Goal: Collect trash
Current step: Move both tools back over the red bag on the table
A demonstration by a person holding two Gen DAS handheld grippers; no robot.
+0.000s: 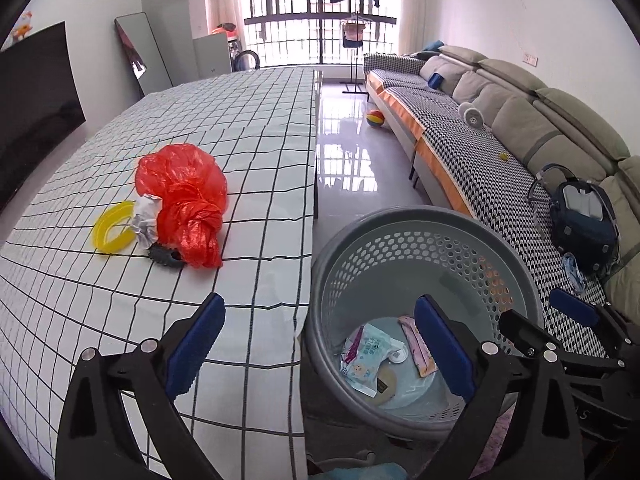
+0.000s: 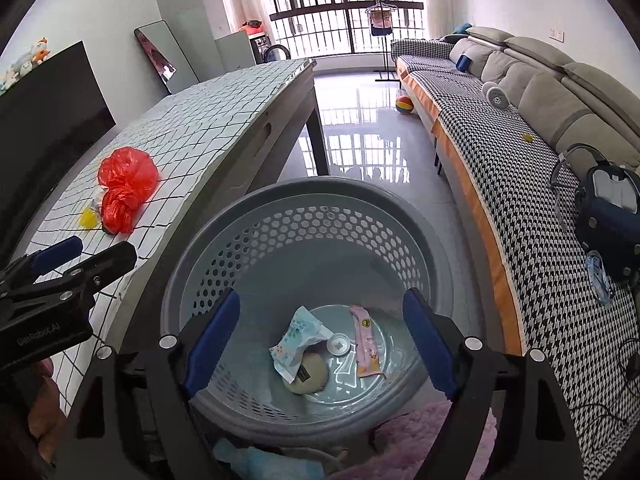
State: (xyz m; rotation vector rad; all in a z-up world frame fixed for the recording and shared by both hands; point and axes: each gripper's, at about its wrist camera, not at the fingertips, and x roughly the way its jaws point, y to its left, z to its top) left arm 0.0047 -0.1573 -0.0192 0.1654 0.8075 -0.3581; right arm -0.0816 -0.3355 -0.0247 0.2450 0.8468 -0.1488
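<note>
While 2 wrappers (image 2: 298, 338) and a pink sachet (image 2: 366, 342) lie in the grey basket (image 2: 256, 220) directly beneath it, the right gripper (image 2: 320, 340) stands wide and empty. Beside it, the left gripper (image 1: 320, 344) gapes empty over the table edge (image 1: 308, 240). Ahead-left, a red bag (image 1: 182, 196) rests on the checked cloth (image 1: 240, 120); a sofa (image 1: 520, 120) flanks the right.

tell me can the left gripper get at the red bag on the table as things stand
Probably yes: the left gripper is open and empty, and bare cloth lies between it and the red bag; nothing blocks the near side.
</note>
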